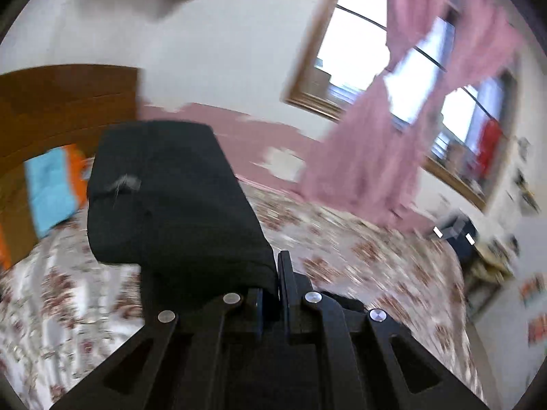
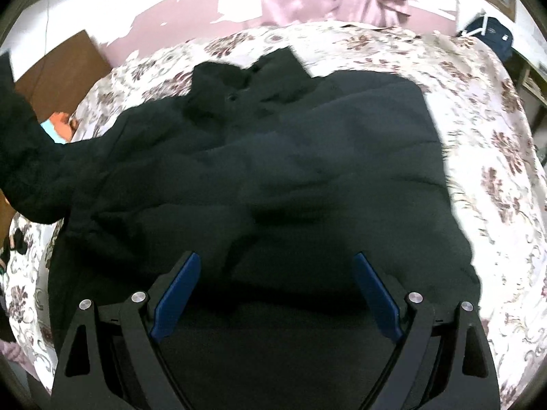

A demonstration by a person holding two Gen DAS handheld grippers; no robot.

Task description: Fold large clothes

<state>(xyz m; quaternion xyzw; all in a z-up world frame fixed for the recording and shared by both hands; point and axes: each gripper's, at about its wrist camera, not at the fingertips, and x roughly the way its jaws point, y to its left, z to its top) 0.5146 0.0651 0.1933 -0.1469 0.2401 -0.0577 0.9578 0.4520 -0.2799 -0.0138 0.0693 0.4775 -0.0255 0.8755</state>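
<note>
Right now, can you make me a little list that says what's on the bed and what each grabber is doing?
surface: bed with flowery cover
main thing: big black garment, spread over the bed
left gripper: fingers shut on a black part of the garment, lifted off the bed
right gripper: fingers wide open above the garment, holding nothing
behind the bed: pink curtain, window
also seen: blue and orange cloth by the wooden headboard

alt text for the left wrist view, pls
The left tool, jaws shut, grips a fold of a black garment and holds it raised above a bed with a floral cover. Pink curtains and a bright window fill the blurred background.
</note>
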